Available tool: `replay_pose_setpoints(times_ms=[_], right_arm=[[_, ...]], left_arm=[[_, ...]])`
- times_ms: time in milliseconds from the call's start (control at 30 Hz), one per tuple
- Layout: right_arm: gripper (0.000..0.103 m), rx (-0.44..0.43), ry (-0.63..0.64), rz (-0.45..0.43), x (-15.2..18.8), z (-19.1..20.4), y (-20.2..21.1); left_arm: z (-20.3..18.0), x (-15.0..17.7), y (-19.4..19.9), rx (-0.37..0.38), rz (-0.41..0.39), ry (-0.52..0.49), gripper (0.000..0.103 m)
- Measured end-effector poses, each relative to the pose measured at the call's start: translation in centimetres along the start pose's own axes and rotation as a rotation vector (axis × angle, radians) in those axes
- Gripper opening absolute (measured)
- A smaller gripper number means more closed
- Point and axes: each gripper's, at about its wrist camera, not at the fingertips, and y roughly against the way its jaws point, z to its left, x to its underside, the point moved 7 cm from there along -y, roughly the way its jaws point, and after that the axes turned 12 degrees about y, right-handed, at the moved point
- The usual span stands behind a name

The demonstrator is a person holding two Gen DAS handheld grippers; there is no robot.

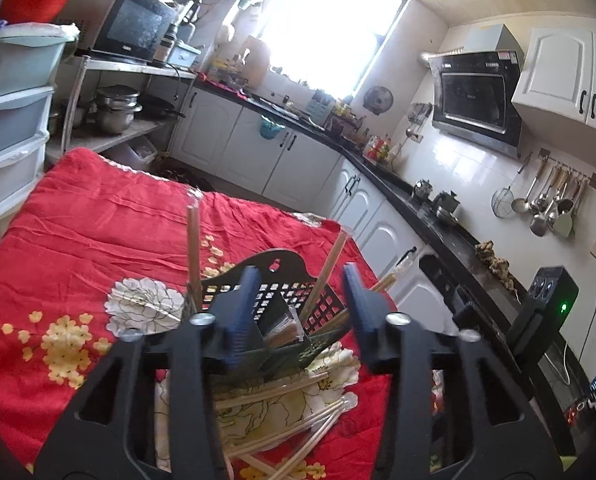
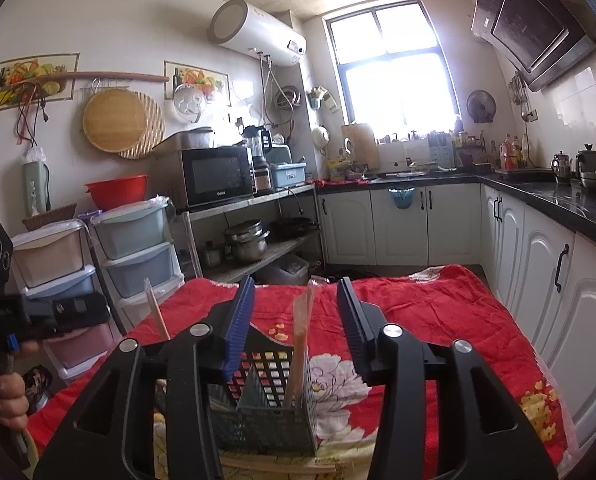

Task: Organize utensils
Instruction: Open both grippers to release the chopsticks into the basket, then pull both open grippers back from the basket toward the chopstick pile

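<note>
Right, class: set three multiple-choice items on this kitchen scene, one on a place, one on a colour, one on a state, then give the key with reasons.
1. Where do the loose wrapped chopsticks lie?
A. on the cloth, on the near side of the holder
B. on the black counter
C. inside the microwave

2. What colour is the table cloth?
A. plain blue
B. red with flowers
C. white

3. How do the fingers of the right gripper stand?
A. clamped on a spoon
B. apart, pressing on nothing
C. shut tight together

Key: 1 A, they lie scattered just short of the black utensil holder. 2 B, red fabric with printed blossoms. 3 B, a gap shows on both sides of the chopstick between them.
</note>
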Motion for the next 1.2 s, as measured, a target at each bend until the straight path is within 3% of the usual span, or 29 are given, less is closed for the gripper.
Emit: replay_pose_setpoints(times_ms=[267,433,833,1200], right_arm=[[0.049,-0.003,0.023,0.039,0.5,0.6,1.1],[0.05,-0.005,0.045,0.053,1.0,1.0,1.7],[0.05,-0.032,0.062,0.096,2.6,1.9,2.9],[0.05,-0.064,0.081,0.134,4.4,3.1,3.6]], left_arm=[[0.4,-0.9,2.3,-0.009,-0.07,0.018,0.08],[0.6,-0.5,3.4,-0.012,-0.092,0.014,0.091],[2.8,1.6,3.8,-0.062,-0.062,0.038,0.092],[5.1,5.0,3.1,-0.103,0.018,0.063,0.092]])
